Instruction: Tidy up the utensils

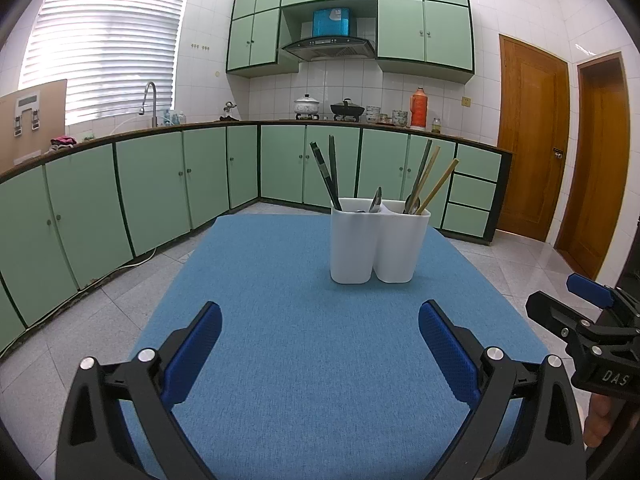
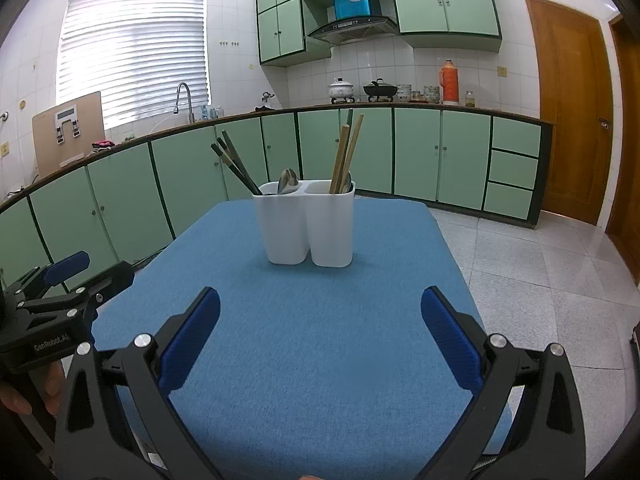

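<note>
Hovering with both the left gripper (image 1: 320,344) and right gripper (image 2: 320,332) spread wide and empty, facing the white utensil holder (image 2: 306,228) standing dead ahead, chopsticks (image 2: 346,156) upright, neither side clearly nearer.

- White two-compartment holder (image 1: 378,240) at twelve o'clock
- Plain blue cloth (image 1: 304,360) on the table
- Dark chopsticks (image 1: 326,172), perhaps green-black
- Tan chopsticks (image 2: 346,154)
- Pale green cabinets (image 1: 160,184), dark trim
- Blue finger pads (image 2: 188,340)

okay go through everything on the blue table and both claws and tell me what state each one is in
left claw: open, empty
right claw: open, empty
white holder: upright, two compartments
dark chopsticks: leaning in left compartment
wooden chopsticks: standing in right compartment
spoon: bowl up, left compartment
</note>
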The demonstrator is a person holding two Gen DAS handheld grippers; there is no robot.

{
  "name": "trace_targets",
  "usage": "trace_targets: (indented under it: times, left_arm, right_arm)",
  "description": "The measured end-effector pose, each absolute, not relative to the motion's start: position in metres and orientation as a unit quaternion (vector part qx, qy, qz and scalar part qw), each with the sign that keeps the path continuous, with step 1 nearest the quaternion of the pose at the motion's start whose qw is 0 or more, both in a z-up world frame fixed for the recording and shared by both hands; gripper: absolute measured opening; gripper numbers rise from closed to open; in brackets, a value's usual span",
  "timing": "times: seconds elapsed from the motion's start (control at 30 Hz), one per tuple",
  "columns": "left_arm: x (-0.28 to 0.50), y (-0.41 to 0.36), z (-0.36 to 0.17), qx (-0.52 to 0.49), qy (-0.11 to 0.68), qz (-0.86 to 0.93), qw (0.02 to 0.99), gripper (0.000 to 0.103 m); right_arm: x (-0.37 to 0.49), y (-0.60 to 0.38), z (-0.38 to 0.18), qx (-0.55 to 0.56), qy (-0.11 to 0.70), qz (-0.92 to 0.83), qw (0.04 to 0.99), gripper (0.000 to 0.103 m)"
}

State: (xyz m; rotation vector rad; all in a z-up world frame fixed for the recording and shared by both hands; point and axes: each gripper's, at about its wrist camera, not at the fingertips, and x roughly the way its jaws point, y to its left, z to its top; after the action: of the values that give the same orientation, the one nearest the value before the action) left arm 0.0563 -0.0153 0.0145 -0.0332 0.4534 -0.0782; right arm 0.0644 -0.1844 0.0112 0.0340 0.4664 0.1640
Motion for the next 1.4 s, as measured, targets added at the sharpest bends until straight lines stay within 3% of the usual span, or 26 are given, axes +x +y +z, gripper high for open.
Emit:
trace_targets:
  times: [1.4]
  left_arm:
    - [0.057,-0.014,0.007,-0.012,0.225,-0.039,0.973,0.097]
  right_arm:
    - [0.068,-0.183,-0.001,0.014,0.238,0.079,0.968,0.098]
